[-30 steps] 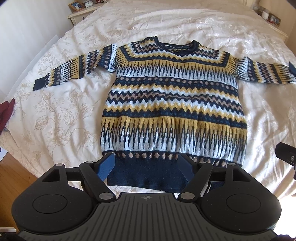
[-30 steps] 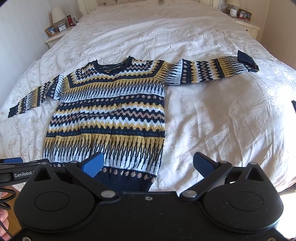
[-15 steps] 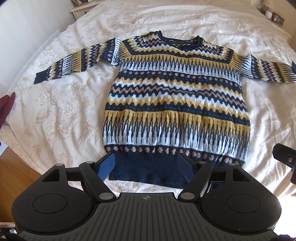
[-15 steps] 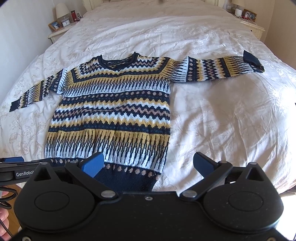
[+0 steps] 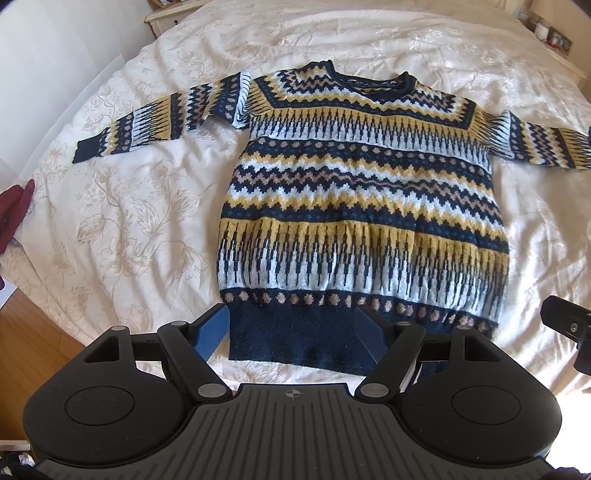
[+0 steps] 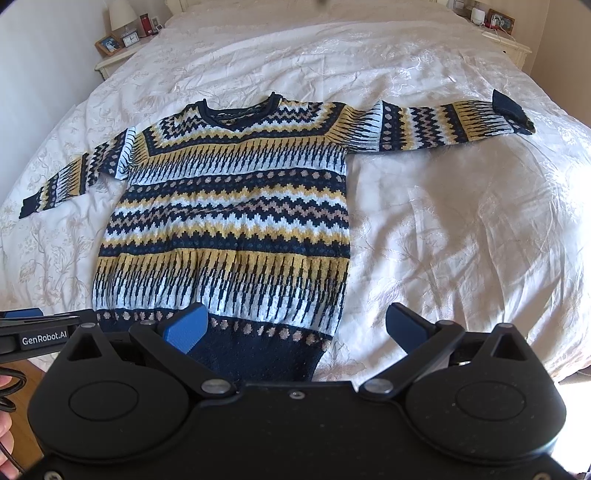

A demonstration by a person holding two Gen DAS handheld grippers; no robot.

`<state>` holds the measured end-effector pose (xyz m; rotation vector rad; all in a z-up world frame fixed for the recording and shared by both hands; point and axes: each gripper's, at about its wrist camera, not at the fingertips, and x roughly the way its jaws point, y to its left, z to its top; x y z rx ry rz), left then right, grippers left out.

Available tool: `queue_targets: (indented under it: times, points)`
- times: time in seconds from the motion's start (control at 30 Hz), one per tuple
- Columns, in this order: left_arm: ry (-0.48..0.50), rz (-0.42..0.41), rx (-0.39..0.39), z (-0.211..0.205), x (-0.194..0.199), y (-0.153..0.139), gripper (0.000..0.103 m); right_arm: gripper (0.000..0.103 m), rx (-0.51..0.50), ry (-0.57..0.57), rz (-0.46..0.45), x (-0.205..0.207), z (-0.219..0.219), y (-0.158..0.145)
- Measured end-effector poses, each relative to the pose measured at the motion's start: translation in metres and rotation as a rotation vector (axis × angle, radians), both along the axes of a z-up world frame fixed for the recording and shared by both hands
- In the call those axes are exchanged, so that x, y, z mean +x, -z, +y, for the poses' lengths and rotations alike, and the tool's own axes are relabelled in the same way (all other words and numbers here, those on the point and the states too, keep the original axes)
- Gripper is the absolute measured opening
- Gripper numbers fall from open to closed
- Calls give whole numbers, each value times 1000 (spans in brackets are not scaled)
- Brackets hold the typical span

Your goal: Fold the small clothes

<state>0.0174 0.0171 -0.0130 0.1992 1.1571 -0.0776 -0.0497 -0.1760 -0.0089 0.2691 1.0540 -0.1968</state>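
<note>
A patterned knit sweater (image 5: pixel 362 206) in navy, yellow and white lies flat on the bed, front up, both sleeves spread out. Its navy hem (image 5: pixel 295 343) is nearest me. My left gripper (image 5: pixel 295 325) is open and empty, its blue fingers either side of the hem's left part, above it. In the right wrist view the sweater (image 6: pixel 229 221) lies left of centre with its right sleeve (image 6: pixel 443 125) stretched out. My right gripper (image 6: pixel 295 325) is open and empty over the hem's right corner (image 6: pixel 295 354).
The bed has a cream floral cover (image 5: pixel 110 206). A dark red cloth (image 5: pixel 14 210) lies at the bed's left edge. Nightstands with small items stand at the far left (image 6: pixel 118 44) and far right (image 6: pixel 498 26). Wooden floor (image 5: pixel 33 343) shows at lower left.
Both grippers have moved slightly forward and down toward the sweater's hem. The sweater has not moved. Both grippers stay open.
</note>
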Motion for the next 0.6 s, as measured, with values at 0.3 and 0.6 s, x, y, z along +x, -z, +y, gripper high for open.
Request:
queue_targets:
  times: [0.3, 0.6]
  points:
    - [-2, 16, -1, 5, 7, 4, 74, 102, 7, -5, 23, 7, 8, 6]
    - [0, 21, 1, 9, 18, 5, 74, 102, 16, -4, 43, 21, 14, 10]
